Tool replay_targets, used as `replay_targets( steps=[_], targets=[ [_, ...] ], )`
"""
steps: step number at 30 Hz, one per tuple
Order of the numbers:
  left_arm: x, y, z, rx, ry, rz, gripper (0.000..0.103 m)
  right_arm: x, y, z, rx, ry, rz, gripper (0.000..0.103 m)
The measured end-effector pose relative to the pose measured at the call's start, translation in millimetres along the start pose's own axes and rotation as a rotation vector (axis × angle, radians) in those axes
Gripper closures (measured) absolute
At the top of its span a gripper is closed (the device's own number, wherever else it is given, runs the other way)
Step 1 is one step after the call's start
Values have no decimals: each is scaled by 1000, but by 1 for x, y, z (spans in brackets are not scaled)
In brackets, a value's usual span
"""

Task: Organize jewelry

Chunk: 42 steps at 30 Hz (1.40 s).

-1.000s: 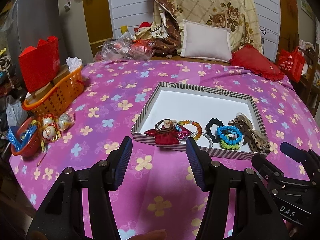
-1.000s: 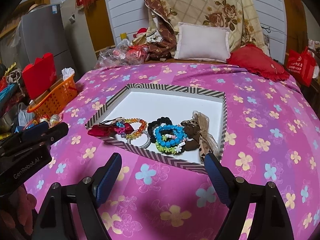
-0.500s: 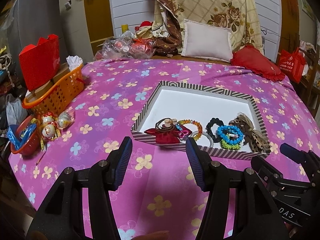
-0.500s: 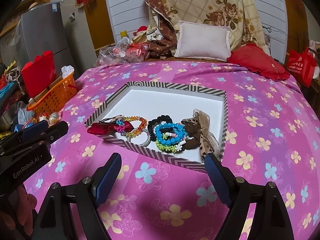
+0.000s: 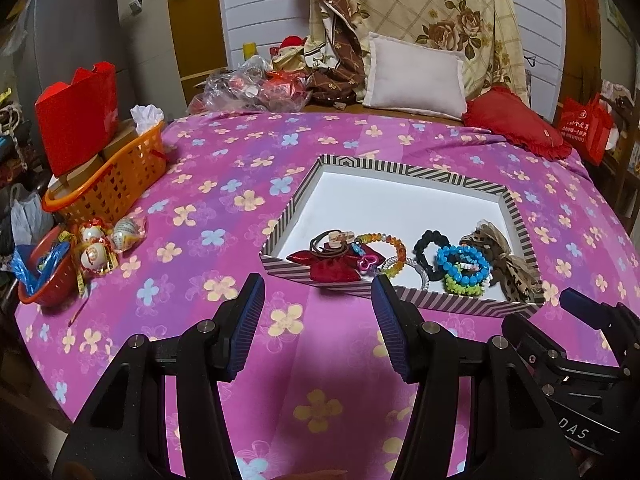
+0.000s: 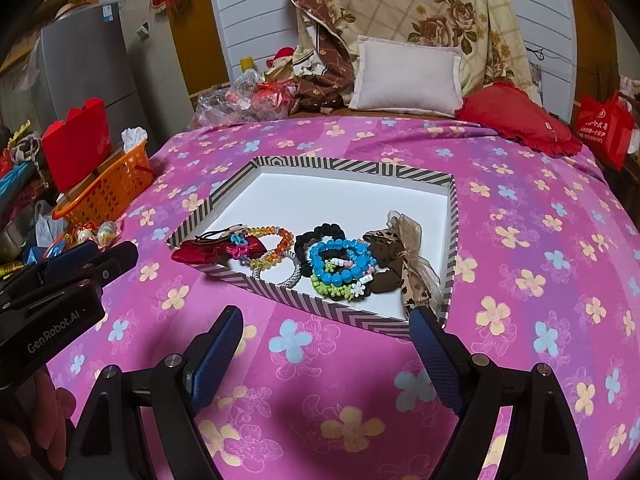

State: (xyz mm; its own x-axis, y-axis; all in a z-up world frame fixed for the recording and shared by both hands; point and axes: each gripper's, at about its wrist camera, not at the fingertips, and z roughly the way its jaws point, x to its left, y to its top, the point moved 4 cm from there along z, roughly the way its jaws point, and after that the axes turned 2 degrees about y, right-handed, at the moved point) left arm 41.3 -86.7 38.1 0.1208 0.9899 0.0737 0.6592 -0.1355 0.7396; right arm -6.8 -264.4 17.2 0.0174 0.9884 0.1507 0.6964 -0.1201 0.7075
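Tiny change only. Whole scene creeping up a bit in both wrist views over the last second. Tray (image 5: 400,170) now a touch higher above the left gripper (image 5: 316,288) than before, and pillow (image 5: 414,76) nudged nearer the top edge too. Same deal from the right gripper (image 6: 324,316): right fingertip (image 6: 420,320) now about level with the tray's near wall, where a second ago it overlapped the bow (image 6: 404,264) tail inside the tray. Left gripper's tip also slightly higher in the right view.
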Motion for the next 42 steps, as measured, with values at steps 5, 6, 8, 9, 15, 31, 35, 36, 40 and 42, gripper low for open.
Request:
replay_targets(
  steps=[5,6,8,9,15,31,35,36,40,42],
  targets=[
    [-2,-1,1,5,-1,3,48,-2,-1,1,-1,2,6,20],
    [-2,-1,1,4,-2,3,48,-2,-1,1,0,1,6,20],
    [-2,-1,2,4,-1,5,48,-4,-1,1,2,1,7,20],
    [-2,-1,2,4,-1,4,48,-5,-1,2,3,1,8,20],
    [-3,-1,5,13,-2,7,48,-6,-1,5,11,3,12,20],
    [-3,-2,11,24,-3,11,48,-8,-2,8,22,4,17,20],
    [-3,-3,11,25,-3,10,48,-8,-2,8,22,5,18,20],
    [-3,-2,11,25,-4,11,48,-8,-2,8,22,5,18,20],
    [-3,-2,11,24,-3,13,48,-9,-2,8,23,4,18,20],
    [-3,-2,12,26,-3,13,48,-9,-3,9,25,4,19,20]
  ],
)
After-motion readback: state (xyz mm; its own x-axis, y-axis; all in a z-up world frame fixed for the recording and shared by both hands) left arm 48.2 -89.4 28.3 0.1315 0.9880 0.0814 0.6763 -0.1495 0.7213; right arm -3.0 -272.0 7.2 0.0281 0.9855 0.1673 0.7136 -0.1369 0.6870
